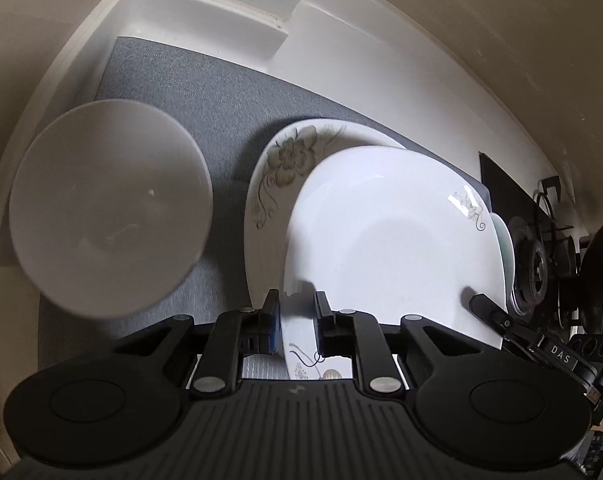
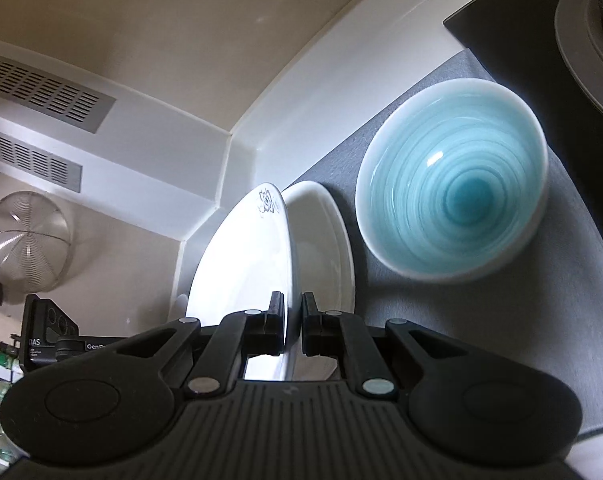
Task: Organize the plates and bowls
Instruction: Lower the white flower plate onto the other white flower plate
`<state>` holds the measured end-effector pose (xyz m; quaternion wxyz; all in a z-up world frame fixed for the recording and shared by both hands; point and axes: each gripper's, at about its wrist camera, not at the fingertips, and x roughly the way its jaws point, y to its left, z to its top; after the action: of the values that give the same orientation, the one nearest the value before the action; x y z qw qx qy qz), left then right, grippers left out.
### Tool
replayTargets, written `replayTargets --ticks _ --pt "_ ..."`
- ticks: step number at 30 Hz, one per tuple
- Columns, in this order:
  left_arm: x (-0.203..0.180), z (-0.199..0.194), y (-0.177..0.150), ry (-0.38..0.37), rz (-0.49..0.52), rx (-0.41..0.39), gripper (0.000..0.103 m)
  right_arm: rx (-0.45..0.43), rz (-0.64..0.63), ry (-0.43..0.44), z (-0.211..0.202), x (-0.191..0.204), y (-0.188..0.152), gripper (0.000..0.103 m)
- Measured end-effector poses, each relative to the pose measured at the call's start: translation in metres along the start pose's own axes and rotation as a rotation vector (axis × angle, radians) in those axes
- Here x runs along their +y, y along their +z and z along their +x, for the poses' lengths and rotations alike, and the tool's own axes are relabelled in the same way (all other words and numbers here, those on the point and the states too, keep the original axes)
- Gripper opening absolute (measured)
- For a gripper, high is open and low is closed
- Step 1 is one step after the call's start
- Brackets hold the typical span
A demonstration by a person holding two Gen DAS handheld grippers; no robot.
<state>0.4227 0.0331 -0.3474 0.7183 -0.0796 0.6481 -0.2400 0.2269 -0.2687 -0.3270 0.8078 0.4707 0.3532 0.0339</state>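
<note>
The left claw [image 1: 295, 320] pinches the near rim of a white plate [image 1: 389, 240], one finger on each face, so the plate stands out ahead of it, tilted up off the grey mat [image 1: 205, 92]. The right claw [image 2: 290, 322] grips the same plate [image 2: 245, 264] by another part of its rim, its jaws closed on the thin edge; in the left view its fingertip [image 1: 487, 308] shows at the plate's lower right edge. So both claws carry one plate between them.

Just behind the held plate, ahead and to the left of the left claw, lies a flowered plate [image 1: 297, 156], partly covered by it. It looks as if the held plate is being brought down to stack on that one, but I cannot tell whether they touch. To the left of the left claw sits a plain white bowl [image 1: 109, 212], apart from the plates. Ahead and to the right of the right claw stands a blue swirled bowl [image 2: 453, 184], near the plates but not touching.

The plate looks glazed, so I judge it stiff, fairly heavy for a rim pinch, slick and easy to chip. Two holds on the rim seem wise; the grip should sit well over the raised lip, and the plate ought to be lowered flat and gently rather than dropped.
</note>
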Motion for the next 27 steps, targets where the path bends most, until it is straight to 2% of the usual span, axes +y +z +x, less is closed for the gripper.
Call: replayTargets --ticks 10,19,27 --pt "0.007 0.017 0.022 0.019 0.001 0.018 0.019 0.006 0.004 -0.066 0.023 -0.002 0.008 0.009" --pt "0.003 0.021 0.030 0.041 0.044 0.010 0.020 -0.007 -0.085 -0.170 0.033 0.011 0.004 0.010" --pt "-0.003 0.012 0.025 0.049 0.073 -0.023 0.019 -0.053 -0.185 -0.265 0.035 0.026 -0.010 0.013"
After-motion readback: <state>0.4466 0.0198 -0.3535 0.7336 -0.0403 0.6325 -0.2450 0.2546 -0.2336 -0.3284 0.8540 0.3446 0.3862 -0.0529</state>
